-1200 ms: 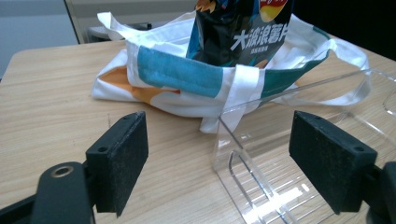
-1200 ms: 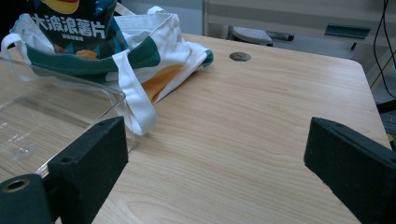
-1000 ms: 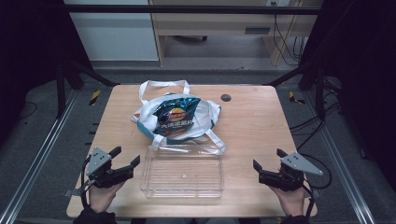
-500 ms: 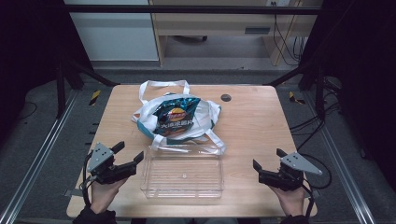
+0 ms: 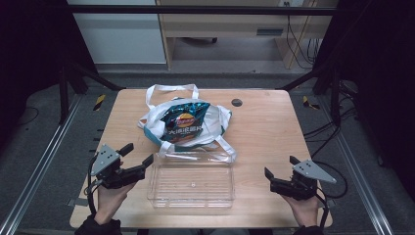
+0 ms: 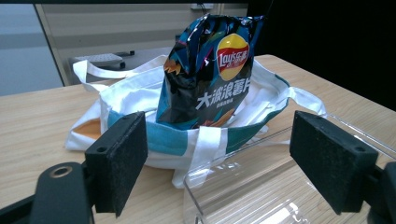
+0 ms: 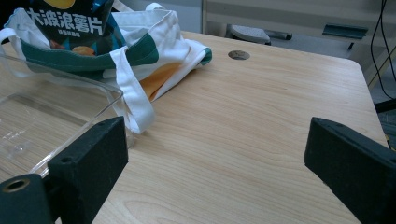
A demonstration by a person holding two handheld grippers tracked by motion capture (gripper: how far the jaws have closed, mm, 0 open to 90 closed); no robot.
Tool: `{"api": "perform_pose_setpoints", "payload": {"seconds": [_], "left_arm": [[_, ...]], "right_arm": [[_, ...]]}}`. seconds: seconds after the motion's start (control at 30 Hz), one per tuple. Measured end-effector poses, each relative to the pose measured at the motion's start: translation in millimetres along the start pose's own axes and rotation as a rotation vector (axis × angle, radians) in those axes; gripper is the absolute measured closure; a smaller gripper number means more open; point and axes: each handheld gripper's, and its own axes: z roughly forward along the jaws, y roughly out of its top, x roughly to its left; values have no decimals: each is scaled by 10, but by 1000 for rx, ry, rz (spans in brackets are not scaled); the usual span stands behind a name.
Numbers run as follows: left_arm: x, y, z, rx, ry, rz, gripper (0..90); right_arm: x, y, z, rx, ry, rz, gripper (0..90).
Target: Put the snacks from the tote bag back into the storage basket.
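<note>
A dark blue chip bag [image 5: 185, 122] stands in a white tote bag with teal trim [image 5: 215, 122] at the table's middle. In front of it lies a clear plastic tray [image 5: 191, 183], with one tote strap draped over its far edge. My left gripper [image 5: 138, 153] hovers open just left of the tray. In the left gripper view it [image 6: 224, 158] faces the chip bag [image 6: 210, 70], the tote [image 6: 135, 98] and the tray's corner [image 6: 261, 186]. My right gripper [image 5: 280, 166] is open, right of the tray. In the right gripper view it [image 7: 219, 163] points over bare wood, with the tote [image 7: 163, 37] and the tray [image 7: 42, 116] to its left.
The wooden table [image 5: 274, 132] has a small round hole [image 5: 237, 102] behind the tote, also seen in the right gripper view [image 7: 239, 55]. Black frame posts and cables flank the table. A cabinet and a desk stand beyond its far edge.
My left gripper has shifted a little to the right, closer to the tray's left edge. The right gripper, the tote and the tray have stayed where they were.
</note>
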Motion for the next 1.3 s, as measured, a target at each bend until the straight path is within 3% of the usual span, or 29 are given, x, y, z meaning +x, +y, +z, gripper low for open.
{"api": "perform_pose_setpoints", "payload": {"seconds": [0.3,0.67,1.3], "left_arm": [[-36,99,76,-5,-12,8,189],[-24,317,281,-31,-17,-15,190],[77,427,564,-5,32,-10,203]], "right_arm": [[2,-4,-3,2,-5,1,65],[-6,-5,-5,0,-11,5,65],[-9,-5,0,1,-7,4,65]]}}
